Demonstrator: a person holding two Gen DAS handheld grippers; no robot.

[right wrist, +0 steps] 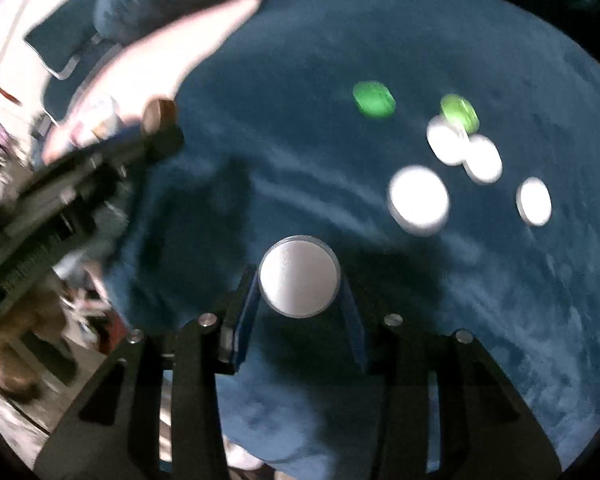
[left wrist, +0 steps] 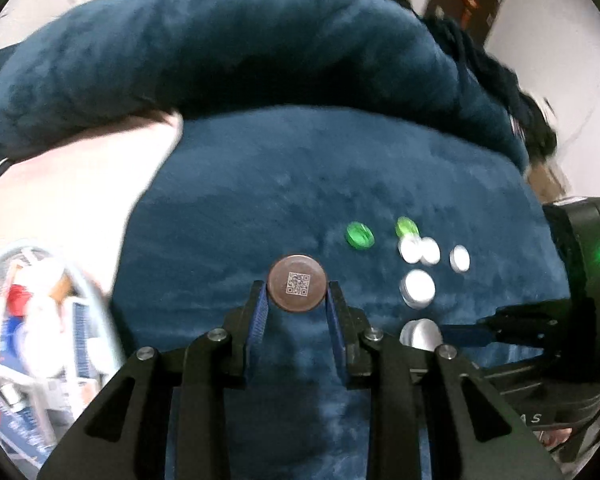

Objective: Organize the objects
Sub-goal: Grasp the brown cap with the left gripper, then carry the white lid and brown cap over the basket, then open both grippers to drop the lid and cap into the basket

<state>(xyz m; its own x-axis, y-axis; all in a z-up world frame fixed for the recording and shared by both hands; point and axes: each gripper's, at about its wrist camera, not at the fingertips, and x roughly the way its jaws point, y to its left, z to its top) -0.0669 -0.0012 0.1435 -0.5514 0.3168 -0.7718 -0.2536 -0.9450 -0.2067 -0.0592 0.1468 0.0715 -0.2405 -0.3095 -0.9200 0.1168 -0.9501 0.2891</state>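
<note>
Left gripper [left wrist: 297, 294]: clenched on brown disc [left wrist: 297, 289], round, flat, matte, QR code on face; held between blue pads above blanket.
Right gripper [right wrist: 299, 288]: clenched on silver disc [right wrist: 299, 276], round, brushed metal.
Blanket [left wrist: 300, 184]: dark blue plush.
Ahead on blanket: two green glossy discs [left wrist: 359, 235], four silver round tins [left wrist: 418, 288], clustered.

You're in a home, likely a bedroom: plush blue blanket [left wrist: 340, 184] ahead, cluttered basket [left wrist: 32, 320] to your left.
</note>
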